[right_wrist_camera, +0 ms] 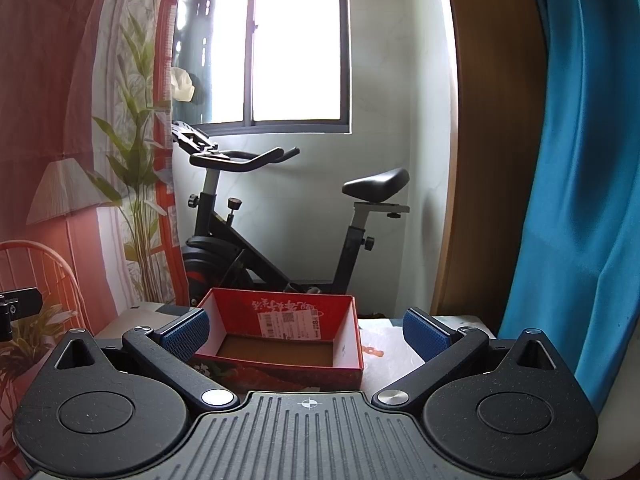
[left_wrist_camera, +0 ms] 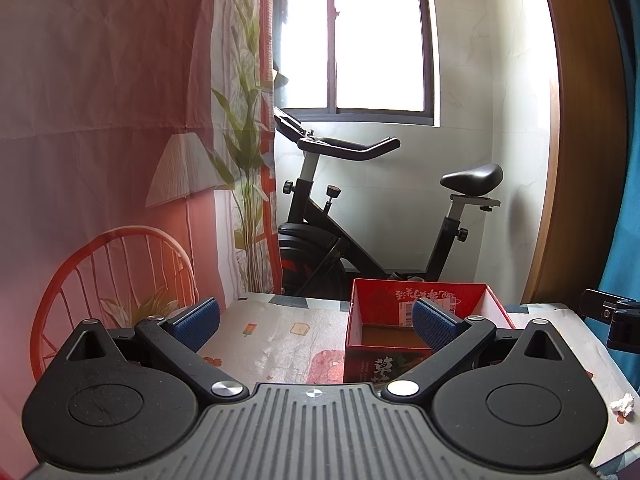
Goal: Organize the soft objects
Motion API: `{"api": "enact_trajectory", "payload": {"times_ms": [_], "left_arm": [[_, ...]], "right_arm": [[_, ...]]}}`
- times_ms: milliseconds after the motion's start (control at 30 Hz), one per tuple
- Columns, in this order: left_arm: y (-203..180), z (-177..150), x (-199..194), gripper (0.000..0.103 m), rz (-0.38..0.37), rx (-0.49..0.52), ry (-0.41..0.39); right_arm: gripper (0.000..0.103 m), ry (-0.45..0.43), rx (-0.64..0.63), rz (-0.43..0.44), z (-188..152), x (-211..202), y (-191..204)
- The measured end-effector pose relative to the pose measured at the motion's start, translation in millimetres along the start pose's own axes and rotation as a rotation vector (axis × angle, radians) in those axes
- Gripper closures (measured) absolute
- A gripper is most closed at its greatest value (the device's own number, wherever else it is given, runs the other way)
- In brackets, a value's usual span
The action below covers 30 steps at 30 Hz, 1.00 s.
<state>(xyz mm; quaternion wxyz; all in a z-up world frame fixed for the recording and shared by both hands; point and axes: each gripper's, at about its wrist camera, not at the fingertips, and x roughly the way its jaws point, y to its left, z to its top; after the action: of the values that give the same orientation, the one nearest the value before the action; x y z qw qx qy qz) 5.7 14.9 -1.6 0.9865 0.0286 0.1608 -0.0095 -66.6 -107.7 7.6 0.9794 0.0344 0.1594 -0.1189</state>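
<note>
An open red cardboard box (left_wrist_camera: pixel 424 308) stands on the table with a patterned cloth (left_wrist_camera: pixel 280 336); its brown bottom shows bare. My left gripper (left_wrist_camera: pixel 316 324) is open and holds nothing, with the box ahead and to the right, behind its right finger. A small crumpled white wad (left_wrist_camera: pixel 622 405) lies on the cloth at the far right. In the right wrist view the same box (right_wrist_camera: pixel 280 332) sits straight ahead between the fingers of my right gripper (right_wrist_camera: pixel 306 334), which is open and holds nothing.
A black exercise bike (left_wrist_camera: pixel 360 216) stands behind the table under a window. A printed pink curtain (left_wrist_camera: pixel 100 120) hangs at the left, a blue curtain (right_wrist_camera: pixel 580 160) at the right. The right gripper's edge (left_wrist_camera: pixel 612 316) shows at the far right.
</note>
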Motion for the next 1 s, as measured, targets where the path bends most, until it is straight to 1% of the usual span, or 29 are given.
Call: {"api": "enact_trajectory", "payload": {"times_ms": [767,933,1000], "left_arm": [[1,-1,-3,0.0,-0.003,-0.006,-0.002],[2,-2,1,0.0,-0.004,-0.007,0.012],[2,-2,9,0.0,-0.003,0.0,0.02]], "right_arm": [[0.0,-0.002,0.0,-0.002,1,0,0],[0.0,0.002,0.002,0.001,2,0,-2],[0.0,0.002,0.005,-0.001,1,1,-3]]}}
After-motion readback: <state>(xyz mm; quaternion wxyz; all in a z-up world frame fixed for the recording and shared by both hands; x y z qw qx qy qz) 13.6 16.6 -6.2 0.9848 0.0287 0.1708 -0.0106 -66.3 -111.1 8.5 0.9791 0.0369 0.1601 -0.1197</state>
